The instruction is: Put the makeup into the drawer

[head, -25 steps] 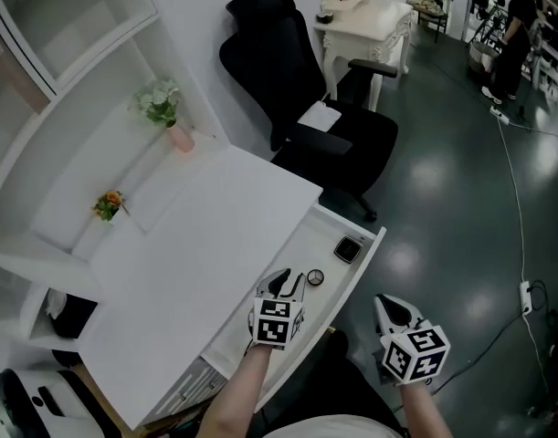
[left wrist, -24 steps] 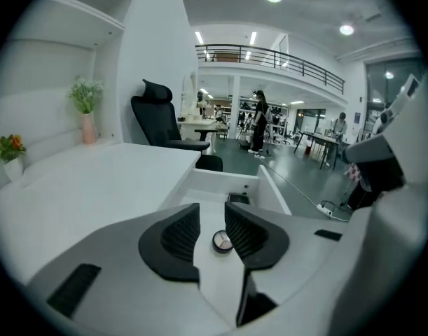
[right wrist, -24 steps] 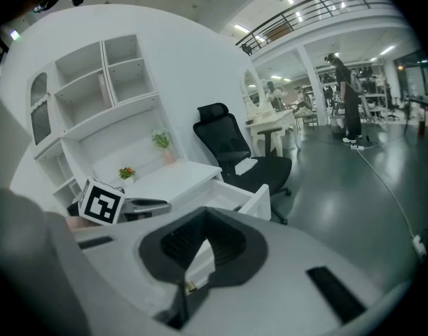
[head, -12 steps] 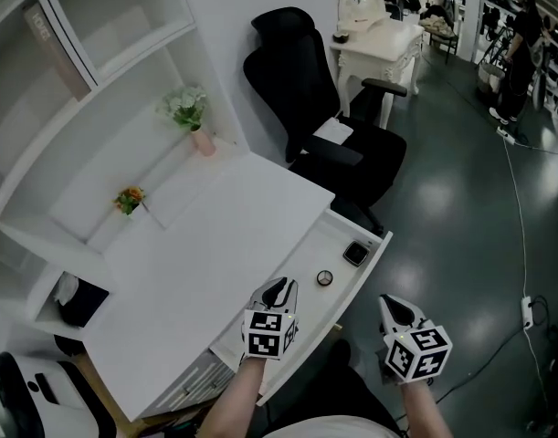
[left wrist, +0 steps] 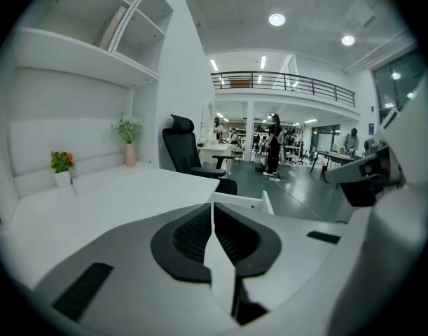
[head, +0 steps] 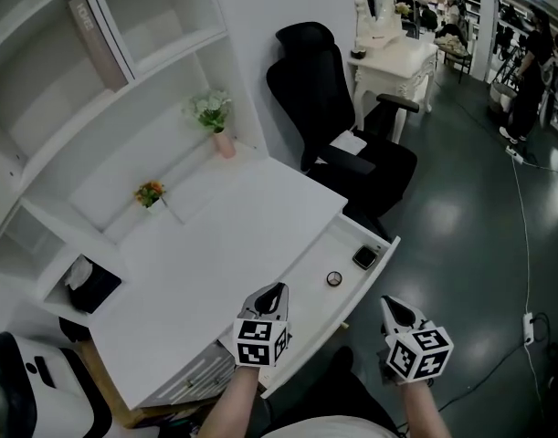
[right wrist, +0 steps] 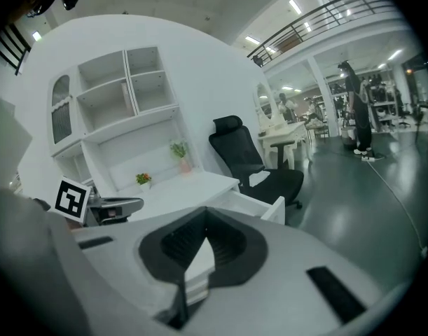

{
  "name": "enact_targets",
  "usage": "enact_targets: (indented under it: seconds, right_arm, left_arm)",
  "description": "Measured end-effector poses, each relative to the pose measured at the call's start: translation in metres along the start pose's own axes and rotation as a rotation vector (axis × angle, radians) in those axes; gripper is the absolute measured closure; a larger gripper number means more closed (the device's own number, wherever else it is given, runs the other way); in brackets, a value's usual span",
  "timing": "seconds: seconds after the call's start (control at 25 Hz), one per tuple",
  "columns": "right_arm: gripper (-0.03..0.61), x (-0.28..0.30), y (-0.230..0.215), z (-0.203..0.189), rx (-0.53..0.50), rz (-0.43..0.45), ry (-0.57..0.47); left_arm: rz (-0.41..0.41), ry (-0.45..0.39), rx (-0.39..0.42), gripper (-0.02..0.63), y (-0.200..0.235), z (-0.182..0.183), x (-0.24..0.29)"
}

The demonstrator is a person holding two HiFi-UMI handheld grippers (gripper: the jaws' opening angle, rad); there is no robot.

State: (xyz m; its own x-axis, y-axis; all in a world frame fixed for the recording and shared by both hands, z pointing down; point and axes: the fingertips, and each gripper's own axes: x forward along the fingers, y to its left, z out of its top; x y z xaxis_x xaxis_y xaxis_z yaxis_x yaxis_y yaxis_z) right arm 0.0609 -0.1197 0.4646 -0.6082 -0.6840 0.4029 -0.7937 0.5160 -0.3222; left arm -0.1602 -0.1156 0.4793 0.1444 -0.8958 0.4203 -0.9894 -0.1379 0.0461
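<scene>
The desk's long white drawer stands open along its right edge. A round compact and a dark square compact lie inside it. My left gripper hovers over the desk's near edge, short of the round compact; its jaws are shut with nothing between them. In the left gripper view the left gripper points toward the drawer. My right gripper hangs over the floor, right of the drawer, shut and empty. The right gripper view has the right gripper with the drawer beyond it.
A black office chair stands past the drawer's far end. A pink vase with flowers, a small orange plant and a black tissue box sit at the desk's back. A power strip lies on the floor.
My left gripper has pulled back and up from the drawer and its jaws have closed empty. The right gripper has risen slightly. The head view has tilted up, showing more shelves.
</scene>
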Motion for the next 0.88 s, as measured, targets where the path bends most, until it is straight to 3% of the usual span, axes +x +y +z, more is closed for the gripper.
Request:
enact_targets:
  seconds: [0.88]
  right_arm:
    - [0.577, -0.029, 0.038, -0.002, -0.072, 0.009, -0.042]
  left_arm:
    - [0.058, -0.096, -0.067, 0.609, 0.022, 0.001, -0.087]
